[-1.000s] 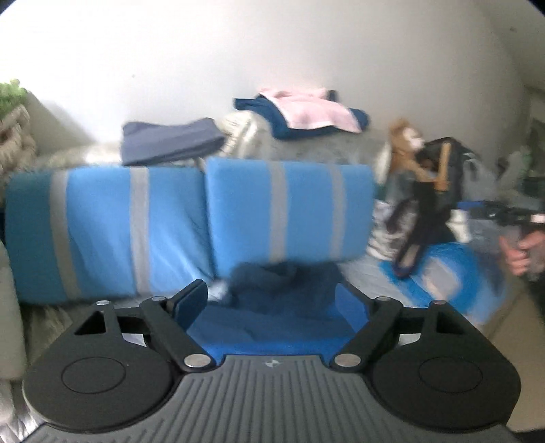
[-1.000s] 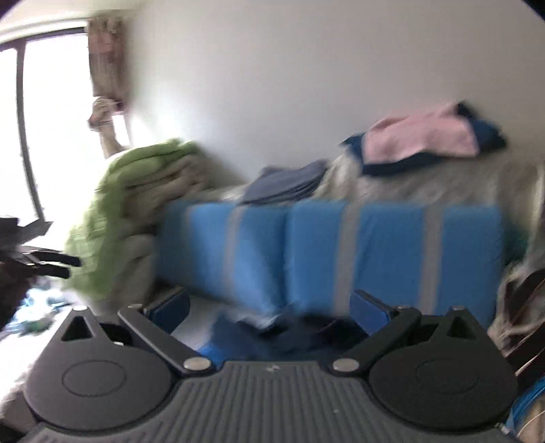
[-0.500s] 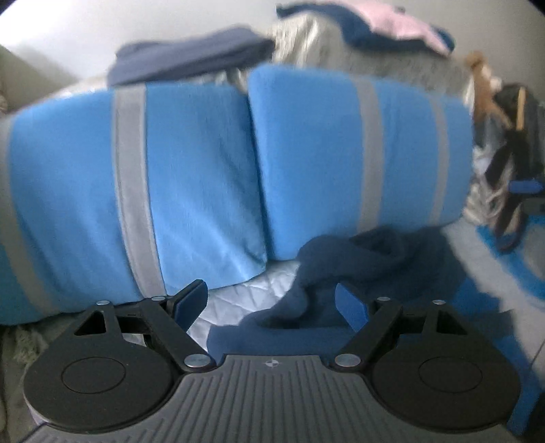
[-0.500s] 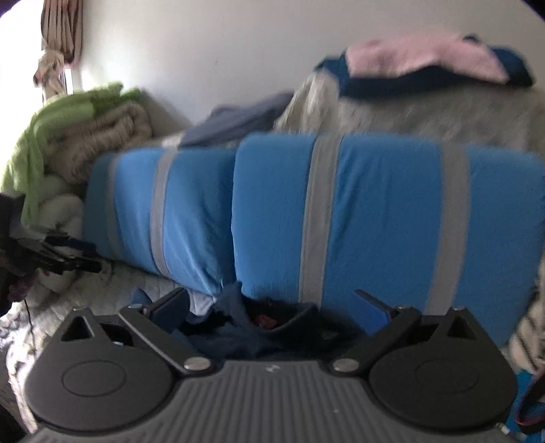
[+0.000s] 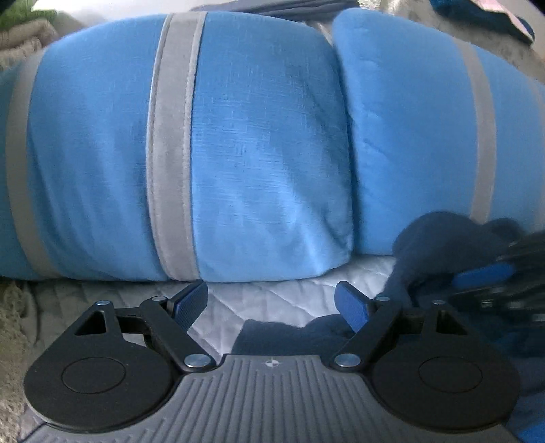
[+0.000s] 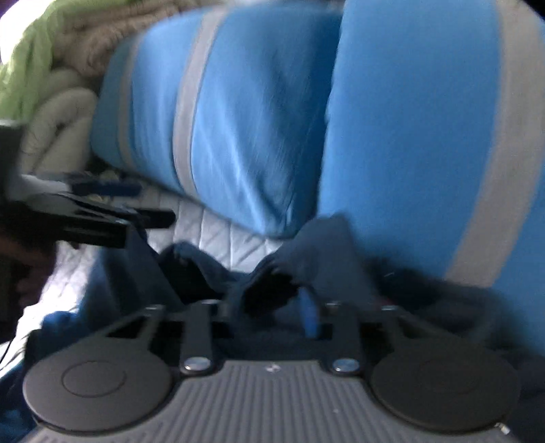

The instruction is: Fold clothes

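Observation:
A crumpled dark blue garment [image 5: 432,245] lies on the white quilted sheet [image 5: 299,286] at the foot of two blue pillows. My left gripper [image 5: 270,296] hovers open over bare sheet just left of the garment, with nothing between its fingers. In the right wrist view, my right gripper [image 6: 272,303] is closing its jaws, and a bunched fold of the dark blue garment [image 6: 327,252] is pinched between them. The right gripper [image 5: 490,276] shows blurred at the right edge of the left view. The left gripper [image 6: 155,201] shows at the left of the right view.
Two blue pillows with grey stripes [image 5: 255,153] stand close behind the garment like a wall. Green and beige blankets [image 6: 51,68] are piled at the far left. More folded clothes [image 5: 477,13] lie on top behind the pillows.
Both grippers have dropped toward the bed and closer to the pillows. The right jaws went from wide open to nearly together around the dark garment. The left jaws stayed open.

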The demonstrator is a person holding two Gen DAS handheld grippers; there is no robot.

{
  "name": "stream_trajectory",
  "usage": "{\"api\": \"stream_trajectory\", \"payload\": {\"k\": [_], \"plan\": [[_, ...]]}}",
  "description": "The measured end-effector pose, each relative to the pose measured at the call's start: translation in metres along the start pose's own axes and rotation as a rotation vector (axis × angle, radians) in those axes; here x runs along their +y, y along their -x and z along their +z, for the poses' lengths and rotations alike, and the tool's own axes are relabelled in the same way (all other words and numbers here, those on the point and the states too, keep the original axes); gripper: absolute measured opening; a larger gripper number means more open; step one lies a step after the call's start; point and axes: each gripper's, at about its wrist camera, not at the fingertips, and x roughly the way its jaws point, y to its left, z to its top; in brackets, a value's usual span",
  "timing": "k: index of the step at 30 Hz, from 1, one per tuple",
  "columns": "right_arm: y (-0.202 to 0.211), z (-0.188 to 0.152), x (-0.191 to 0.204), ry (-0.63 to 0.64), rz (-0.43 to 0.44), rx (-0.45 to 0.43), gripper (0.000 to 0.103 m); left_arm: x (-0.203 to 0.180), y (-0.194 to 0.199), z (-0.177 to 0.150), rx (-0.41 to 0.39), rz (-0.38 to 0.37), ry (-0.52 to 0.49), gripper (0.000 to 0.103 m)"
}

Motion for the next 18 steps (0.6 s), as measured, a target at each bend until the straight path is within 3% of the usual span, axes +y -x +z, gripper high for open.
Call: {"api": "stream_trajectory", "payload": {"k": [3, 5, 7, 9, 15, 18], "plan": [[-0.036, 0.002, 0.006, 0.012, -0.043, 0.026, 0.024, 0.006, -0.005, -0.005, -0.003, 0.047, -0.009, 0.082], [-0.057, 0.007, 0.005, -0.019, -0.066, 0.016, 0.024, 0.014, -0.007, -0.01, 0.005, 0.024, 0.013, 0.082], [-0.071, 0.012, 0.0, -0.071, -0.093, 0.004, 0.033, 0.02, -0.008, -0.015, 0.018, 0.016, -0.005, 0.082], [-0.083, 0.015, -0.007, -0.132, -0.101, 0.013, 0.032, 0.025, -0.008, -0.018, 0.025, 0.016, -0.03, 0.082], [-0.093, 0.017, -0.018, -0.244, -0.076, 0.034, 0.029, 0.034, 0.02, -0.001, -0.089, -0.121, -0.014, 0.082], [-0.087, 0.022, -0.031, -0.328, -0.012, 0.048, 0.033, 0.02, 0.012, 0.017, -0.041, -0.214, -0.118, 0.082]]}}
